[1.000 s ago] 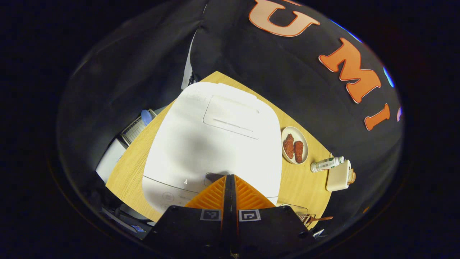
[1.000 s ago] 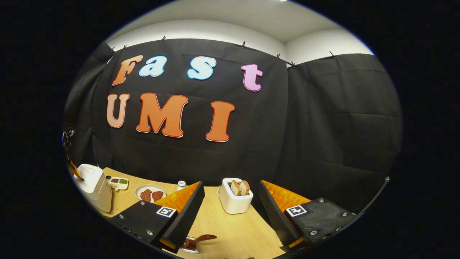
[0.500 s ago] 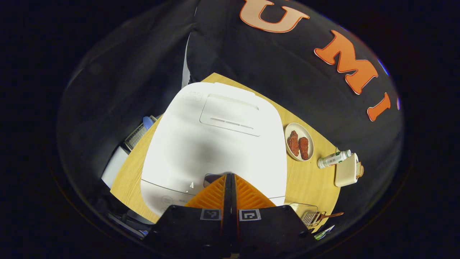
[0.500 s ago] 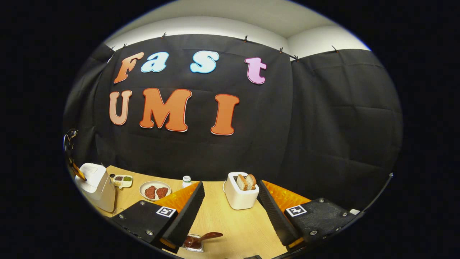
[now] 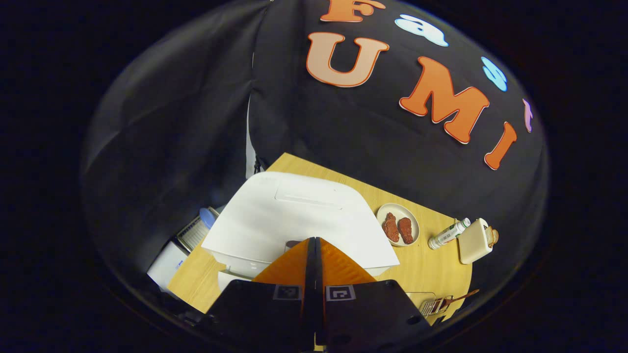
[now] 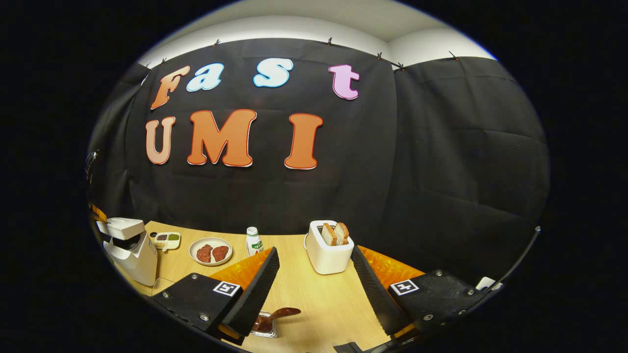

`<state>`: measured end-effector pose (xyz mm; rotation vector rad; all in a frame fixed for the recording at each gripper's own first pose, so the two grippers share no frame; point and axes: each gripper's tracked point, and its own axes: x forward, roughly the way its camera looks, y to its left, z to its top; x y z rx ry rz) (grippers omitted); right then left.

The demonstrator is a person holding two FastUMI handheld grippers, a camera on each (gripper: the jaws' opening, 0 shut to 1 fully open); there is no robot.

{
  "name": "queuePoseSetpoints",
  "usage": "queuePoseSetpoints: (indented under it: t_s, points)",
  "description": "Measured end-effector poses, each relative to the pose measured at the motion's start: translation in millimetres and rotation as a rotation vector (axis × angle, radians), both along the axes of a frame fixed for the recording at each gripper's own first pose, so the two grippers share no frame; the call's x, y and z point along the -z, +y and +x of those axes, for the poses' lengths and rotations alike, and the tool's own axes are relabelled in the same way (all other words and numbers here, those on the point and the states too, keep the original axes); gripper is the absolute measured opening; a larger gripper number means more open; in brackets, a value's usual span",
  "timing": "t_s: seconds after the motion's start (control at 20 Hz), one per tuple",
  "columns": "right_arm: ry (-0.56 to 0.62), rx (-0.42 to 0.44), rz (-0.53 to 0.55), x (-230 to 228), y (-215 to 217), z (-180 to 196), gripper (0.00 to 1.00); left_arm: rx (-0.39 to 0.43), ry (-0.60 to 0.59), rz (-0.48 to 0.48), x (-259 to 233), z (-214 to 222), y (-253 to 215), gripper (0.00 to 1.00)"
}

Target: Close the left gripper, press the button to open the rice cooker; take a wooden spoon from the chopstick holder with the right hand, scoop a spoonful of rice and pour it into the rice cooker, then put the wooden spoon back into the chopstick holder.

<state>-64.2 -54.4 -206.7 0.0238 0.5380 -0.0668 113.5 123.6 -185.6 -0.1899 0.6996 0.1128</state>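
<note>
A pale wooden table (image 6: 314, 304) stands in front of the black cloth wall, and it carries the whole spread. At its far left end sits the white rice cooker (image 6: 135, 257), and there it is — the lid (image 5: 294, 220) stands tilted up off the body, a gap showing along the front edge. In the left gripper view the left gripper (image 5: 314, 241) hangs right over that raised lid, its two fingers pressed flat together with nothing between them, tips just above the front of the lid.

Over to the right gripper view: the right gripper (image 6: 314, 257) hovers above the table, fingers spread wide and empty. Just below its left finger a wooden spoon (image 6: 277, 315) pokes up out of the chopstick holder (image 6: 265, 331) — untouched.

Further back, a plate (image 6: 210, 251) with two reddish pieces of food lies near the rice cooker, a small condiment tray (image 6: 167, 239) lies behind it, a small white bottle (image 6: 253, 240) stands upright beside the plate, and a white toaster (image 6: 327, 247) holds two slices of bread.
</note>
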Motion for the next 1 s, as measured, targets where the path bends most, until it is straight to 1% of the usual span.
queuePoseSetpoints:
  t_s: [0.15,0.3,0.5,0.65,0.7,0.85,1.0]
  points:
    - [0.06,-0.001,0.038,24,2,-8,0.96,0.004,-0.124,0.055,-31,5,-2,0.04]
    - [0.112,0.005,0.097,45,6,-13,0.95,-0.009,-0.203,0.096,-57,-10,-2,0.04]
    - [0.185,0.011,0.175,75,15,-21,0.95,-0.025,-0.333,0.129,-92,-28,-6,0.04]
    - [0.25,0.02,0.238,98,23,-32,0.95,-0.032,-0.414,0.179,-114,-42,-10,0.04]
    - [0.271,0.027,0.256,108,26,-35,0.95,-0.03,-0.432,0.197,-120,-46,-13,0.04]
    - [0.34,0.029,0.312,133,41,-48,0.95,-0.018,-0.434,0.265,-120,-59,-20,0.04]
    - [0.368,0.036,0.346,146,49,-55,0.94,0.018,-0.478,0.276,-130,-68,-42,0.05]
